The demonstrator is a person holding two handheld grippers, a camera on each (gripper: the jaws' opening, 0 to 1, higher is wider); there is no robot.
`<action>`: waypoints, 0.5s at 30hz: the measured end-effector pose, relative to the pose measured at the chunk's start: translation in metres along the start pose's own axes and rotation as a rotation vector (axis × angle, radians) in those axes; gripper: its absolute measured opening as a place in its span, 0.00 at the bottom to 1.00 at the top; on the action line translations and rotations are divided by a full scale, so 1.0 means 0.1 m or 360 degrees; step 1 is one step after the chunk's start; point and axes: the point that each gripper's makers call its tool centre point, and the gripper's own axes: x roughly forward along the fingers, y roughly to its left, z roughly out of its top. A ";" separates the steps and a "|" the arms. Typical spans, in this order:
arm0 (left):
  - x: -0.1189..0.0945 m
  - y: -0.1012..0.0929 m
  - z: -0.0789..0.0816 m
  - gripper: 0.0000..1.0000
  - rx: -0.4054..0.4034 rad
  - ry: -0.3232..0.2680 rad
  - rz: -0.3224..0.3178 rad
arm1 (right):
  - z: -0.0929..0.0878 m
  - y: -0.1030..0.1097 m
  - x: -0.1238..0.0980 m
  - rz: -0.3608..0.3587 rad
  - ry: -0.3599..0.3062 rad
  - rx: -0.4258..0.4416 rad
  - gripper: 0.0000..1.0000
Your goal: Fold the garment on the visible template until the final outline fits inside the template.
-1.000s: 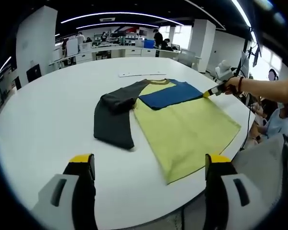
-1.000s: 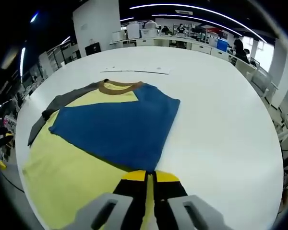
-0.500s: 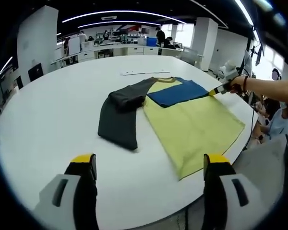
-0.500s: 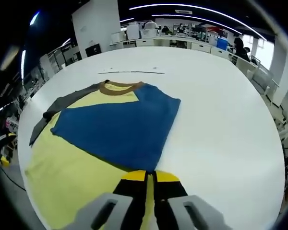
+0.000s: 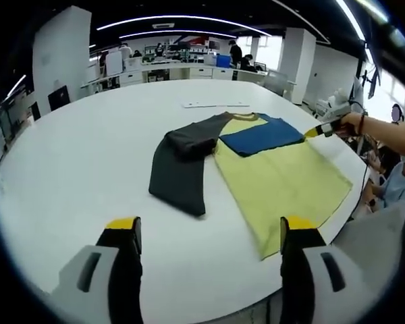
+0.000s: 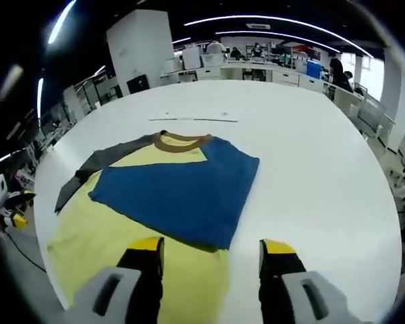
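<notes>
Garment (image 5: 256, 169) lies flat on white table (image 5: 74, 169) — blue sleeve (image 6: 182, 196) folded across yellow body, grey sleeve (image 5: 182, 169) only bunched outward. Left gripper (image 5: 206, 236) jaws apart, empty; right gripper (image 6: 212, 253) jaws apart, empty. Template hard to discern. Roughly one fold done — most remain.

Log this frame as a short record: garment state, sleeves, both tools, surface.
garment: yellow raglan shirt with a brown collar, lying flat
blue sleeve: blue sleeve folded across the chest
grey sleeve: grey sleeve bunched and bent, lying off the shirt's body
left tool: left tool open, held back from the shirt
right tool: right tool open, at the folded sleeve's tip
surface: white table
template: cannot tell
</notes>
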 end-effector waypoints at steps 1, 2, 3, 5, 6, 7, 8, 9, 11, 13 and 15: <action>0.01 0.04 0.01 0.80 -0.0028 -0.0009 0.0029 | 0.01 0.02 -0.02 0.0009 -0.0008 -0.0002 0.61; 0.02 0.05 0.02 0.80 -0.0028 -0.0013 0.0036 | 0.03 0.04 -0.05 0.0021 -0.0018 -0.0005 0.64; 0.02 0.06 0.02 0.79 -0.0028 -0.0014 0.0047 | 0.04 0.05 -0.06 0.0034 -0.0029 -0.0007 0.67; 0.04 0.10 0.01 0.78 -0.0037 -0.0014 0.0072 | 0.08 0.12 -0.13 0.0069 -0.0058 -0.0014 0.72; 0.05 0.12 0.00 0.78 -0.0048 -0.0012 0.0081 | 0.09 0.16 -0.17 0.0086 -0.0070 -0.0024 0.75; 0.06 0.14 0.00 0.77 -0.0058 -0.0014 0.0091 | 0.09 0.18 -0.20 0.0097 -0.0077 -0.0034 0.77; 0.08 0.16 0.00 0.76 -0.0067 -0.0020 0.0103 | 0.10 0.21 -0.23 0.0106 -0.0082 -0.0043 0.79; 0.09 0.18 0.00 0.75 -0.0070 -0.0023 0.0111 | 0.10 0.24 -0.26 0.0115 -0.0089 -0.0050 0.81; 0.12 0.21 0.00 0.73 -0.0083 -0.0026 0.0135 | 0.11 0.28 -0.32 0.0128 -0.0104 -0.0052 0.84; 0.15 0.24 0.00 0.71 -0.0111 -0.0022 0.0152 | 0.13 0.32 -0.38 0.0146 -0.0122 -0.0055 0.86; 0.18 0.28 0.01 0.70 -0.0161 -0.0037 0.0172 | 0.16 0.36 -0.43 0.0156 -0.0147 -0.0064 0.90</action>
